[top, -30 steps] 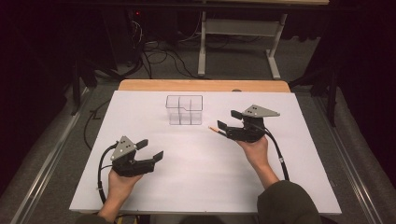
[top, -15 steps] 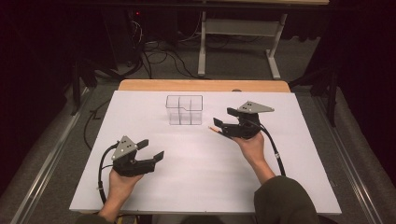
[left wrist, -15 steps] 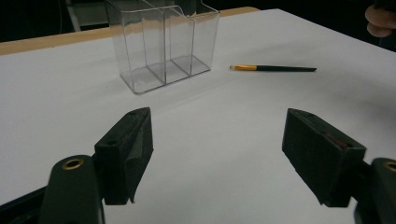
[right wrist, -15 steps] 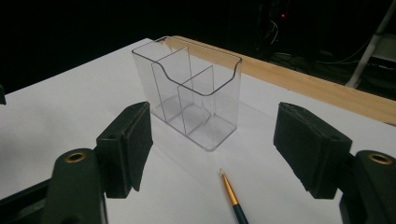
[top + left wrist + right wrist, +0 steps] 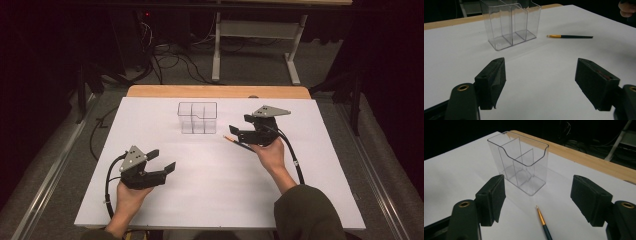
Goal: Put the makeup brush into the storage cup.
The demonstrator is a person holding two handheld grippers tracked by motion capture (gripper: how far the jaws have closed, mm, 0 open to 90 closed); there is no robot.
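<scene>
Left gripper (image 5: 159, 161): held low over the near-left of the bench (image 5: 210, 200), fingers (image 5: 491, 82) spread wide with nothing between them; well apart from the brush.
Clear organizer (image 5: 198, 118): upright at about 12 o'clock on the bench, its divided compartments all bare; it stands at roughly 10 o'clock from the brush tip.
Paintbrush (image 5: 239, 143): lying flat on the bench just right of the organizer, apart from it; pale tip and gold ferrule toward the organizer, dark handle running back toward 4 o'clock under the right gripper.
Right gripper (image 5: 238, 133): just above the brush, fingers (image 5: 492, 198) released and wide, touching nothing.
Key relation: in the right gripper view the brush (image 5: 544, 223) lies between and below the fingers, its long axis running nearly along the gripper's own line of sight rather than across the gap; my judgement is that the fingers need only drop onto the handle and close across it.
Nearer hand: the right, by far.
Left gripper view adds: the whole brush (image 5: 570, 36) side-on at about 1 o'clock, flat on the bench, clear of the organizer (image 5: 510, 22).
Right gripper view adds: the organizer (image 5: 520, 161) at 12 o'clock with its scooped front wall and inner dividers; the rear of the handle is cut off at the lower edge.
</scene>
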